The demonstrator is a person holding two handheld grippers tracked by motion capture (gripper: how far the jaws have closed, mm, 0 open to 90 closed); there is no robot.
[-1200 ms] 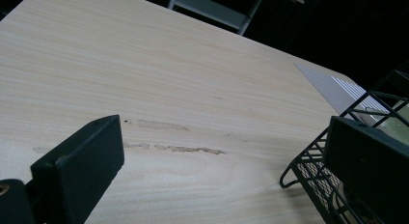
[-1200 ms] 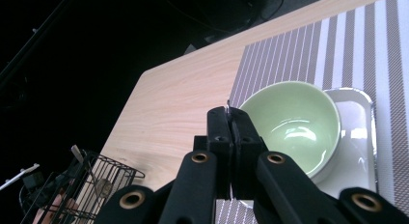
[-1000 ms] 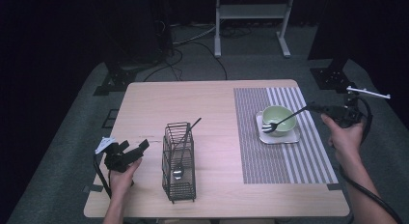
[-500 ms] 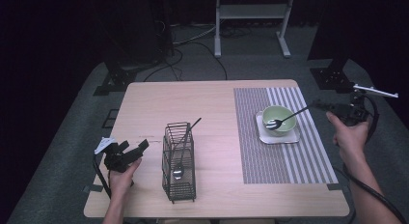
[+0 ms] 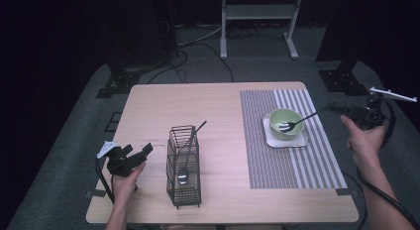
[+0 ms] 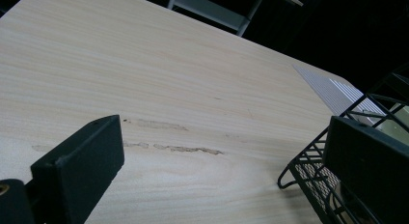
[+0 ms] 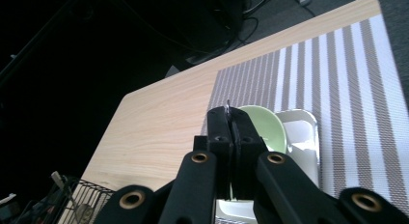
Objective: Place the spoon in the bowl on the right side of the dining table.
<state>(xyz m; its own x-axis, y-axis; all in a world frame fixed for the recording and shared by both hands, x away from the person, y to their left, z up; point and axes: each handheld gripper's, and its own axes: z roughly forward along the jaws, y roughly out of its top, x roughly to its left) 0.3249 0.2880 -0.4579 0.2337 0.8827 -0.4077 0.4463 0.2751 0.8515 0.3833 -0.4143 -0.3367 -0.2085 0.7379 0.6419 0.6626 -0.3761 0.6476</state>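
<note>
A green bowl sits on a white square plate on the striped placemat. A fork lies with its head in the bowl and its dark handle slanting up to the right. My right gripper hangs past the table's right edge. Its jaws are closed, with a thin silver sliver pinched at their tips. My left gripper rests open at the front left, just left of a black wire basket.
The basket holds a spoon and a dark-handled utensil leaning out of its top. Bare wood with a few scuff marks stretches between the basket and the placemat. Stand legs and cables lie on the floor behind the table.
My right gripper has drifted a little to the right, and the fork's head has slid right inside the bowl. The left gripper has stayed put.
</note>
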